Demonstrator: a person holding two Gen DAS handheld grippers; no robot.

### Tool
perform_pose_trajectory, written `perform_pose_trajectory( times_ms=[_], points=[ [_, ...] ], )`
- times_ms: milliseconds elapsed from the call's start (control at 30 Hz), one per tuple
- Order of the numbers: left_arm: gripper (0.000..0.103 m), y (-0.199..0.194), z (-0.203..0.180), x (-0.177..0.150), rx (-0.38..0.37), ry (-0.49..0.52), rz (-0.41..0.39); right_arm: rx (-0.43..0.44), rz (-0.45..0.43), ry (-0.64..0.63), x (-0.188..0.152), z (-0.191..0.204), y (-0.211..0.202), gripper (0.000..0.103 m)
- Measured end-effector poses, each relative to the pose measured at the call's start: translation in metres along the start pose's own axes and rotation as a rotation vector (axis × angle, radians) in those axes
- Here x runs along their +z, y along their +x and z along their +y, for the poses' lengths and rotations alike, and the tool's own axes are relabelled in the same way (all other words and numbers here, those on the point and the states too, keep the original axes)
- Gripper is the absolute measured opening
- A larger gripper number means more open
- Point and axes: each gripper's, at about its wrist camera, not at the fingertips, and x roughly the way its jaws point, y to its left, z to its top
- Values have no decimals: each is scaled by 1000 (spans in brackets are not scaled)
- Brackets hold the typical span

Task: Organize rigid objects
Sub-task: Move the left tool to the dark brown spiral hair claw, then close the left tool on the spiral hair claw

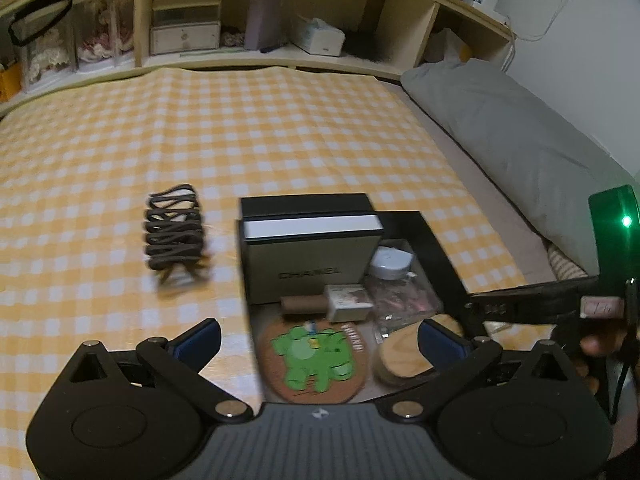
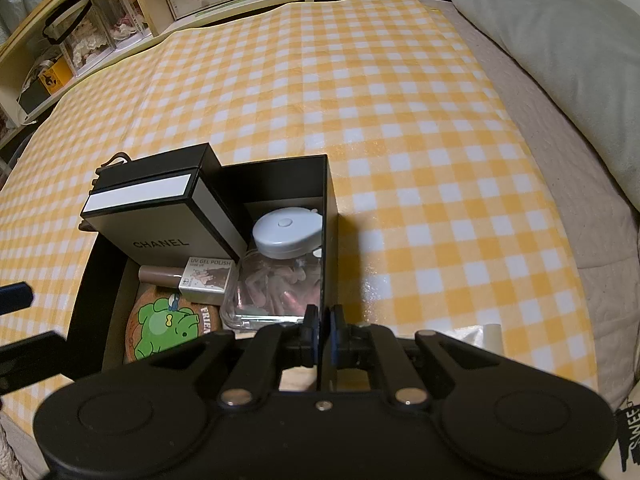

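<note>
So the left claw (image 1: 318, 338) is spread about as wide as it goes, nothing between the blue pads (image 1: 202, 338), just hanging over the near end of the black box (image 2: 326, 216). The last-two log rule doesn't matter here: what shows is wide-open jaws with empty air between them.

Right below and ahead of that claw, inside the box, there's a round coaster with a green cartoon critter (image 1: 314, 360) lying flat, and a plain wooden disc (image 1: 404, 360) just to its right. A bit further ahead sits a small nail polish carton (image 1: 348, 302) with a brown bottle (image 1: 304, 306) lying beside it on the left. Past those, a cream and black perfume box (image 1: 310, 248) stands upright at the far left corner of the box. To the right of it is a clear jar (image 1: 400, 300) full of pinkish bits, with a pale round lid thing (image 1: 390, 262) on top.

Off to the left of the claw, out on the yellow checked cloth (image 1: 280, 128), a dark brown hair claw clip (image 1: 176, 232) sits on its own, well apart from the box. It's blurry in the left view.

The right claw (image 2: 323, 330) is pinched tight on the right wall of the black box, the thin wall running straight between its pads. From its view the jar is right in front and slightly left, touching that wall as far as I can tell.

A grey pillow (image 1: 512, 128) lies along the far right, and wooden shelves (image 1: 256, 12) run behind the cloth.
</note>
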Motion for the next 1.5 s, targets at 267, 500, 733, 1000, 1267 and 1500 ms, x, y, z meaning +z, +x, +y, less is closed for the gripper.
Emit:
perform_pose_trajectory(
  times_ms=[267, 500, 733, 1000, 1267, 1500],
  points=[
    [103, -6, 49, -2, 71, -9, -66, -5, -1, -5, 1, 1, 0, 6],
    [103, 20, 104, 6, 170, -133, -103, -11, 2, -13, 1, 3, 0, 6],
    [103, 55, 127, 23, 138, -203, -145, -26, 11, -36, 1, 7, 6, 6],
    [102, 95, 127, 38, 119, -195, -181, -31, 11, -46, 2, 9, 7, 6],
    [79, 124, 142, 29, 45, -244, -149, -31, 12, -49, 2, 9, 8, 6],
    [62, 116, 139, 30, 39, -212, -123, -30, 13, -51, 2, 9, 10, 6]
  ],
)
